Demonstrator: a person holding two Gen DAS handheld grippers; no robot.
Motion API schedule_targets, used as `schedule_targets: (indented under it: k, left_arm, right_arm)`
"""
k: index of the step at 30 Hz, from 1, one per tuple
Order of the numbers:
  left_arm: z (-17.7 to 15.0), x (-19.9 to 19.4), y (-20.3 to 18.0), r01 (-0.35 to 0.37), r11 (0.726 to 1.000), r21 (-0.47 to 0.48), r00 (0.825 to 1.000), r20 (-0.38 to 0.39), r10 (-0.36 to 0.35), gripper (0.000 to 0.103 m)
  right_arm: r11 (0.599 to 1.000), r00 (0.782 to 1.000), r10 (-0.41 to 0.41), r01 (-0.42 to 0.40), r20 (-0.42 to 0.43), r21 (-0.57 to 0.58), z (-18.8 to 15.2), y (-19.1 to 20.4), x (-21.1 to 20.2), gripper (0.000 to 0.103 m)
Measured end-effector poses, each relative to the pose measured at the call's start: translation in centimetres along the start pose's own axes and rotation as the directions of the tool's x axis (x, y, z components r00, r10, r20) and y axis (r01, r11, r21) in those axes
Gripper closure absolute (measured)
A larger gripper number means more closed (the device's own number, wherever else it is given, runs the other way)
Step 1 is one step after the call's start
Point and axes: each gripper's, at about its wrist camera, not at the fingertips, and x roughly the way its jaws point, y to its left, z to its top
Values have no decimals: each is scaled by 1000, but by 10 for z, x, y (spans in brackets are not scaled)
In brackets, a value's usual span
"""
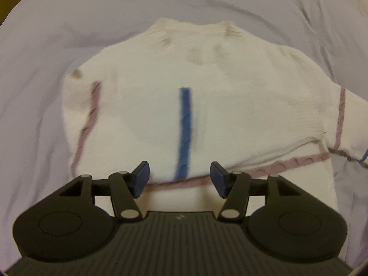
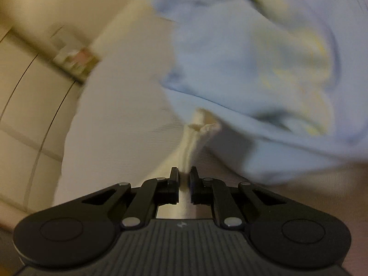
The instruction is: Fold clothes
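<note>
Sweater [image 1: 207, 96] under open hand-held gripper [image 1: 179, 179]

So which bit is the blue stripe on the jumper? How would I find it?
Look first at the pale lilac bedsheet, then at the cream knitted jumper spread flat on it. Running straight down the middle of the jumper is the blue cable-knit stripe, just ahead of the open left gripper. It is the only blue line in the middle; the lines around it are dusty pink.
</note>
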Motion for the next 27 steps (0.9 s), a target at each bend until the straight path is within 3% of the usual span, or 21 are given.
schedule_targets:
  k: [3, 6, 8, 10, 11, 13, 15, 16, 20, 24, 27]
  left_arm:
    - [-11, -4, 25, -2, 999, -36, 1000, -5, 2, 49]
    - [-22, -11, 52, 4, 997, -78, 1000, -1, -5, 49]
    - [-29, -17, 69, 10, 995, -104, 1000, 4, -10, 49]
    - [-34, -23, 86, 19, 991, -134, 1000, 13, -17, 49]
    - [-36, -26, 95, 21, 989, -148, 1000, 17, -19, 49]
    - [-41, -31, 112, 17, 984, -177, 1000, 21, -14, 49]
    - [-45, -35, 124, 21, 980, -196, 999, 29, -16, 50]
    - [-47, -37, 130, 31, 978, -205, 999, 34, -25, 50]
    - [-47, -31, 131, 94, 969, -228, 995, 39, -87, 50]
    - [-27, -14, 102, 182, 964, -196, 983, 41, -177, 50]
    - [-5, 2, 72, 239, 958, -157, 971, 39, -235, 50]
  right_arm:
    - [965, 996, 83, -73, 28, -252, -28, 78, -31, 92]
    - [865, 976, 218, -202, -18, -459, -80, 153, -68, 92]
    - [769, 941, 316, -329, -123, -547, -129, 196, -91, 92]
    - [651, 883, 367, -469, -293, -596, -184, 234, -107, 87]
    - [593, 851, 358, -525, -384, -611, -211, 250, -112, 74]
    - [511, 826, 285, -560, -487, -652, -258, 265, -117, 62]
    - [451, 813, 198, -572, -548, -685, -293, 267, -116, 62]
    - [446, 811, 148, -566, -566, -693, -303, 264, -112, 62]
    - [505, 806, -21, -502, -591, -703, -308, 237, -88, 61]
    - [546, 799, -165, -414, -578, -728, -311, 210, -67, 60]
    - [539, 798, -273, -335, -537, -773, -314, 194, -53, 60]
